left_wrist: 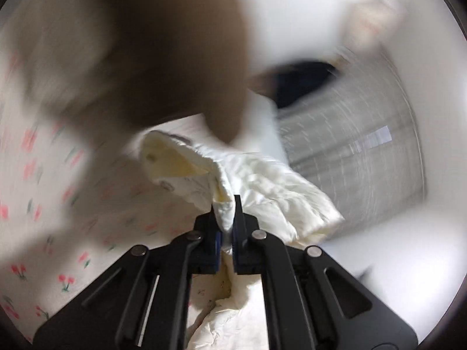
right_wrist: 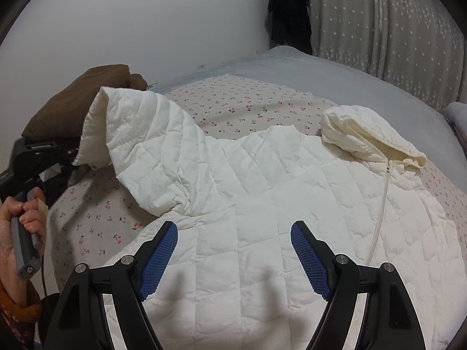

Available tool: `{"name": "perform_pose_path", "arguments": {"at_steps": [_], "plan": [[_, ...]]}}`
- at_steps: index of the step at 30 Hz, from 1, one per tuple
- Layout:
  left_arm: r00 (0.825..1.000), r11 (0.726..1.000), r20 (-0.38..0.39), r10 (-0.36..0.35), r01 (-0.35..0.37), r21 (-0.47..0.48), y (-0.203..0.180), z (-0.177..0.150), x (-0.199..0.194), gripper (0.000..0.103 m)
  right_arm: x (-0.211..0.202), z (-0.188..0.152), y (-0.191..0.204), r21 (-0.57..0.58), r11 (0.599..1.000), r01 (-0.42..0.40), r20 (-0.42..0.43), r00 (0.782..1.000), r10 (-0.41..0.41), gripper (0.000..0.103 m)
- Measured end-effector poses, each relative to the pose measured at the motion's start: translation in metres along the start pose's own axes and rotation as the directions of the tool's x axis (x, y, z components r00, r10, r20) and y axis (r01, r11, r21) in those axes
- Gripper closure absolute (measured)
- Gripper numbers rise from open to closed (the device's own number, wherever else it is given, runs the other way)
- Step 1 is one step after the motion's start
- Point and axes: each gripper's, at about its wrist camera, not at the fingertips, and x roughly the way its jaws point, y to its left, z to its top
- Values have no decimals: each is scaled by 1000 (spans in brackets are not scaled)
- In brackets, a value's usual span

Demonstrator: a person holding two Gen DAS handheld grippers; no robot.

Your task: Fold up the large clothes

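A white quilted hooded jacket (right_wrist: 248, 180) lies spread on the bed, zipper on the right and hood (right_wrist: 364, 134) at the far right. My left gripper (left_wrist: 224, 204) is shut on a bunched fold of the jacket's fabric (left_wrist: 262, 186); that view is blurred. In the right wrist view the left sleeve (right_wrist: 140, 134) stands lifted and folded over towards the jacket's body, its cuff end by the left tool's black body (right_wrist: 38, 154), which a hand (right_wrist: 20, 224) holds. My right gripper (right_wrist: 234, 230) hovers open just above the jacket's lower body, nothing between its blue pads (right_wrist: 309, 259).
The bed has a cherry-print sheet (right_wrist: 239, 108) and a grey cover (right_wrist: 350, 81) beyond it. A brown cushion (right_wrist: 78, 99) sits at the back left. A black garment (right_wrist: 289, 11) hangs in the corner beside star-patterned curtains (right_wrist: 379, 29).
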Motion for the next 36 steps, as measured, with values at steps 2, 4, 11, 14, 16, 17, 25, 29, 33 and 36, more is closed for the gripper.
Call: {"name": "perform_pose_path", "arguments": {"at_steps": [2, 4, 11, 14, 16, 17, 25, 29, 33, 36], "plan": [[997, 973, 63, -42, 26, 231, -53, 2, -16, 97, 4, 2, -6, 28, 1000, 8, 2, 1000, -9, 21], [983, 903, 154, -100, 25, 430, -99, 5, -34, 97, 8, 5, -13, 44, 999, 23, 8, 1000, -23, 21], [929, 720, 318, -189, -89, 688, -159, 36, -63, 97, 45, 24, -36, 203, 979, 8, -18, 1000, -4, 38], [933, 713, 334, -130, -147, 686, -147, 46, -59, 97, 75, 30, -5, 165, 984, -70, -58, 995, 80, 49], [941, 735, 327, -85, -163, 659, -134, 60, -58, 97, 98, 32, 22, 134, 983, -122, -98, 986, 136, 52], [947, 751, 316, -67, -161, 640, -129, 70, -63, 97, 109, 33, 36, 119, 986, -121, -123, 983, 135, 56], [955, 805, 256, -152, -31, 593, -84, 56, -50, 98, 151, 37, 82, -45, 999, -30, -227, 974, 19, 56], [940, 785, 269, -208, -4, 620, -76, 55, -61, 98, 117, 54, 41, 69, 997, -29, -88, 996, 35, 57], [924, 763, 271, -269, 33, 645, -85, 48, -68, 98, 123, 72, -11, 168, 979, 116, -76, 992, -104, 64], [920, 745, 253, -301, 61, 665, -100, 48, -64, 98, 154, 90, -25, 169, 972, 162, -119, 983, -143, 71]]}}
